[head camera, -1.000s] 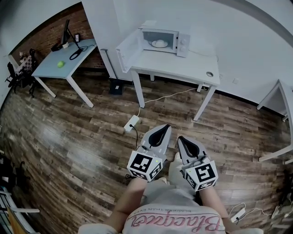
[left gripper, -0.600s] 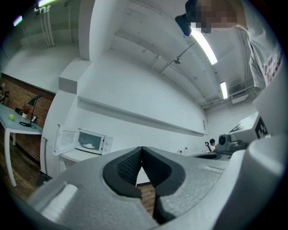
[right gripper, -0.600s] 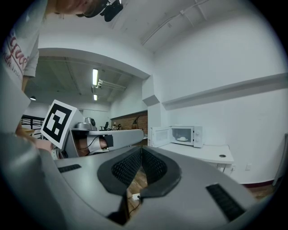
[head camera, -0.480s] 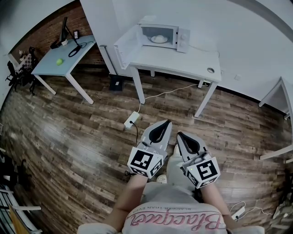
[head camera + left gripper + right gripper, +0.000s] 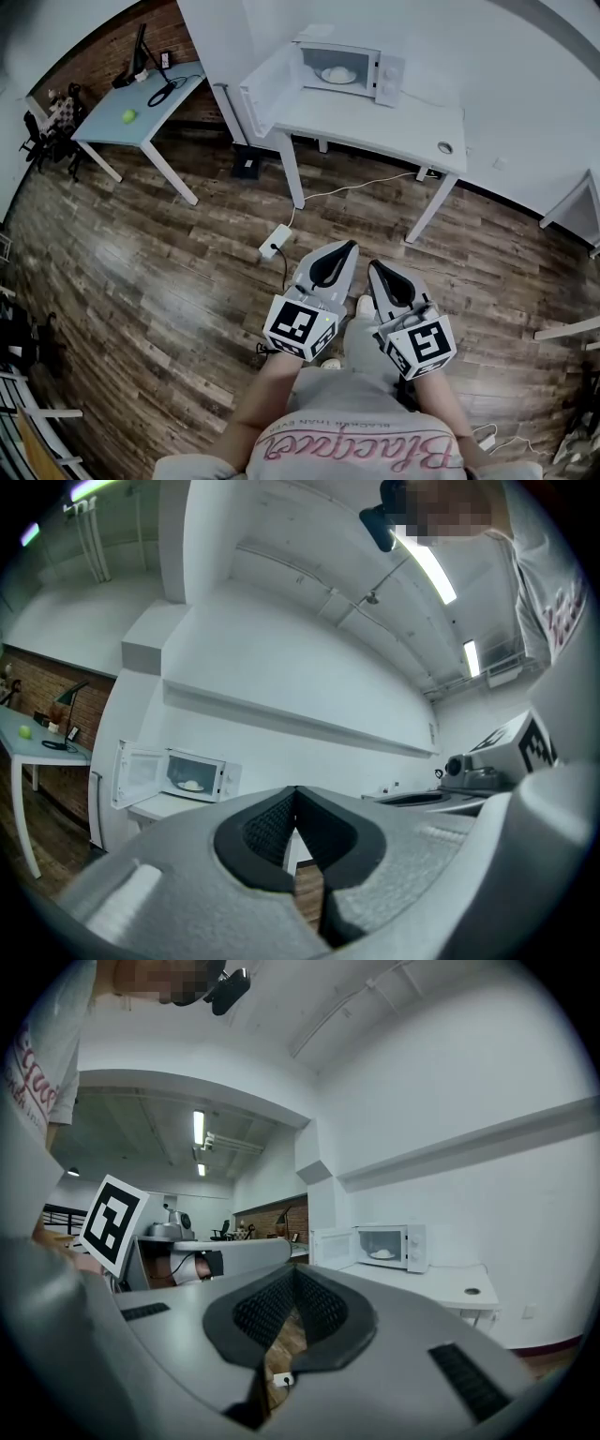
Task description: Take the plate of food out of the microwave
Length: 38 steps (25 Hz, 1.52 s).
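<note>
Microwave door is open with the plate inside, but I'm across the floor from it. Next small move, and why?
Probably step closer to the white table: the microwave on it, plate of food inside, looks far out of reach across the wood floor. The left gripper and right gripper are both shut and empty, so nothing needs setting down first.

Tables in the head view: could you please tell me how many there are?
3: a white table holding the microwave at top centre, a light-blue table at upper left, and a white one cut off at the right edge. Others may be out of frame.
</note>
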Available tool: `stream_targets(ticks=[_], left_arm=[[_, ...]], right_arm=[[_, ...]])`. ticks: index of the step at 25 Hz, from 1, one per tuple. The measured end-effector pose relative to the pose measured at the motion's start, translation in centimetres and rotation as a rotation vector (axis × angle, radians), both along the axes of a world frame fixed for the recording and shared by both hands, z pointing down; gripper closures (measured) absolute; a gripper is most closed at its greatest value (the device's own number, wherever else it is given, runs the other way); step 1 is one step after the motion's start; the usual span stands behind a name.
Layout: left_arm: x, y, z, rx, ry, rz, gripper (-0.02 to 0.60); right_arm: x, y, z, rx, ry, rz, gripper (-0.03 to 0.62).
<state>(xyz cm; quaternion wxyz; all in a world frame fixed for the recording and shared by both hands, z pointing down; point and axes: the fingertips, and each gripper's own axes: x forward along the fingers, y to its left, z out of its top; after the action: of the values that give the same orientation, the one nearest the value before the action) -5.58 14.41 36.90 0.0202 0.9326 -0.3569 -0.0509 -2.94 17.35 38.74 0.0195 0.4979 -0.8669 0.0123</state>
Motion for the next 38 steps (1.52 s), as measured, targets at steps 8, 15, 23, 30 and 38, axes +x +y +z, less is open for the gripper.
stream_targets(ticks=[8,15,23,30,38], left_arm=[[1.2,-4.1,-0.5,0.017,-0.018,0.001,0.577],[2.8,-8.3,-1.2,0.020,-0.011,-0.012,0.577],[4.7,-12.4,-1.4,0.000,-0.023,-0.021,0.577],[6.6,-16.1,-2.2,0.007,-0.046,-0.028,0.577],[8.9,-20.5,-2.4,0.017,-0.055,-0.035,0.577]], right_arm=[[1.2,-4.4,-0.2,-0.001,0.018,-0.003,0.582],[1.9,-8.6,-1.1,0.009,0.002,-0.047,0.582],[3.9,-12.9,-1.3,-0.004,-0.017,-0.055,0.582],[5.2,-17.2,-2.2,0.002,-0.032,-0.072,0.582],[7.4,-21.7,-2.8,0.018,-0.041,-0.090,0.582]])
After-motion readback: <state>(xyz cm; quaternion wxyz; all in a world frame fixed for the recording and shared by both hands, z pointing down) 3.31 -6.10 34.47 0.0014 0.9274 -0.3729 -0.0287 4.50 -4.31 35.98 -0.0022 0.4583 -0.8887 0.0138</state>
